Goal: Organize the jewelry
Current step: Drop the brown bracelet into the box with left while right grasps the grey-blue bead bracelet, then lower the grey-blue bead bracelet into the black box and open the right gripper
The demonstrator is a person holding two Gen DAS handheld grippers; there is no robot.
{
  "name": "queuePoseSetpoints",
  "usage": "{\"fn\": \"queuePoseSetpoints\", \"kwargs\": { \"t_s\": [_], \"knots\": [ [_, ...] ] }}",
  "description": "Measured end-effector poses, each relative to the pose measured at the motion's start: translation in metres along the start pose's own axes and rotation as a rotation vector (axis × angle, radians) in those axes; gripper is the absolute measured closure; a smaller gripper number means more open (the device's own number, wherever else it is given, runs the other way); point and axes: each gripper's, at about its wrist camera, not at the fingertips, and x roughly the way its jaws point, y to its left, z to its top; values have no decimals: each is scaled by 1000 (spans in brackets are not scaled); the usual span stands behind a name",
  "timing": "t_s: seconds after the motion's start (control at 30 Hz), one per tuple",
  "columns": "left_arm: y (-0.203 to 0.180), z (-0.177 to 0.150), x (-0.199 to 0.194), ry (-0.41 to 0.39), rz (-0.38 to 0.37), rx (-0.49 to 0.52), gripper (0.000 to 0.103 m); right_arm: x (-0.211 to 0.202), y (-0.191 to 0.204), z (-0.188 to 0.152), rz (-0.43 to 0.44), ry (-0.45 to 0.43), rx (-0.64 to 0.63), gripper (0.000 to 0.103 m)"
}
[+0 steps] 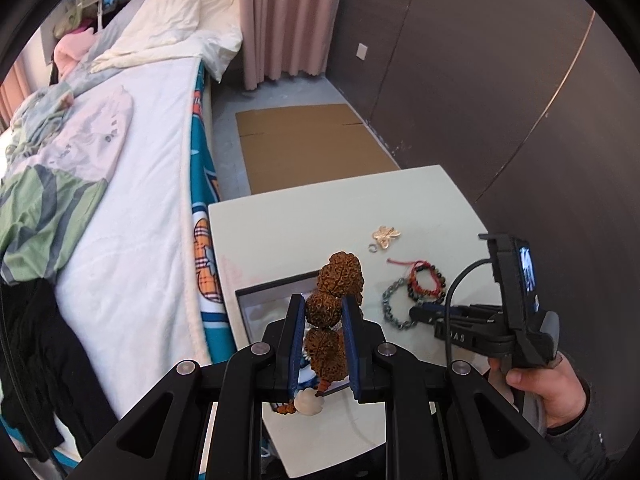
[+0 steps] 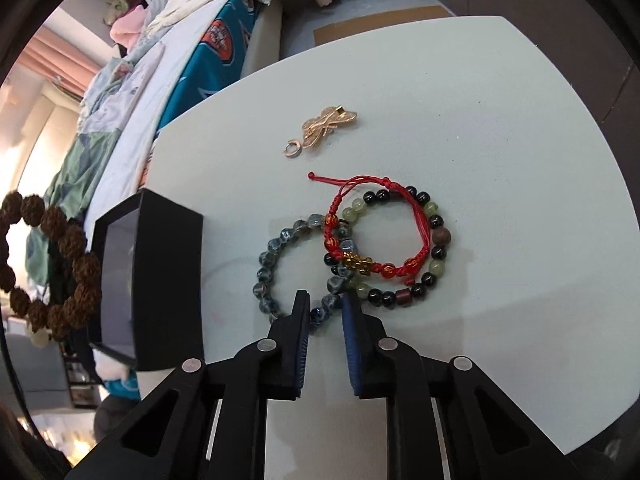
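the white round-cornered table [image 2: 480,120] had an open black box [image 2: 160,280] at 9 o'clock. left gripper [image 1: 323,312] was clamped on the chunky brown seed-bead bracelet [image 1: 326,320] above it. right gripper [image 2: 325,304] pinched a grey-blue glass bead bracelet [image 2: 276,264] at 6.

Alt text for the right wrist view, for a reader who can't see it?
The right gripper closes on a grey-blue bead bracelet lying on a white table, overlapped by a red cord bracelet; a black box stands left.
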Motion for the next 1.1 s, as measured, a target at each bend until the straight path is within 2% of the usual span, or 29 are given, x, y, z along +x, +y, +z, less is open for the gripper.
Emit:
{"fn": "queuePoseSetpoints", "kwargs": {
  "t_s": [0.1,0.2,0.23,0.37,0.6,0.83,0.97,1.03,1.1],
  "knots": [
    [4,-3,5,15,2,-5,84,-1,-2,1,3,-13,11,86],
    [9,-6,12,34,-4,-17,84,-5,-4,0,50,-24,18,87],
    [10,-7,14,38,-3,-22,84,-9,-3,0,77,-37,10,93],
    [10,-9,28,70,-2,-30,84,-32,8,-2,123,-104,-48,94],
    [10,-9,50,122,-50,-52,84,-61,10,-6,186,-165,-88,94],
    [20,-4,78,161,-4,-79,83,-72,11,-5,207,-183,-90,94],
    [25,-1,74,154,4,-87,82,-76,19,-5,231,-199,-96,94],
    [27,2,65,134,-16,-95,79,-81,24,-6,249,-214,-103,94],
    [30,3,53,110,-21,-100,65,-85,28,-6,266,-227,-112,94]
  ]
}}
